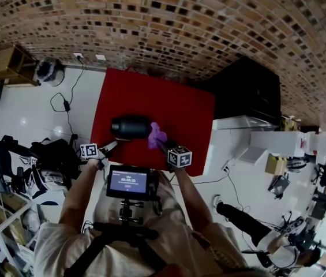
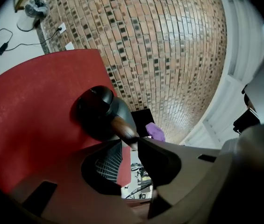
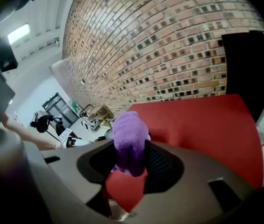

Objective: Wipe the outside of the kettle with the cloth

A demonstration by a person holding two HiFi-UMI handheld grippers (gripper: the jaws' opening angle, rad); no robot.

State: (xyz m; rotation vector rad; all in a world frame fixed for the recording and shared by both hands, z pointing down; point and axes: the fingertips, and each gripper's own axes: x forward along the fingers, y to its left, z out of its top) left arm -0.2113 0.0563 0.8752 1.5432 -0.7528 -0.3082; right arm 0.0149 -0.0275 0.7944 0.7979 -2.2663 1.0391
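Note:
A dark kettle (image 1: 131, 127) lies on its side on the red table (image 1: 174, 105). In the left gripper view the kettle (image 2: 99, 111) fills the middle, and its brown handle (image 2: 121, 126) runs into the tips of my left gripper (image 2: 132, 143), which is shut on it. In the head view the left gripper (image 1: 112, 145) sits at the kettle's near left. My right gripper (image 3: 129, 149) is shut on a purple cloth (image 3: 129, 134), which bunches up above the jaws. From above, the cloth (image 1: 157, 135) hangs just right of the kettle, at the right gripper (image 1: 163, 143).
A black cabinet (image 1: 249, 91) stands against the table's right side. The brick wall (image 1: 168, 22) runs behind. A cable (image 1: 64, 103) and a wooden shelf (image 1: 10, 62) are on the white floor at left. A camera screen (image 1: 129, 182) sits at the person's chest.

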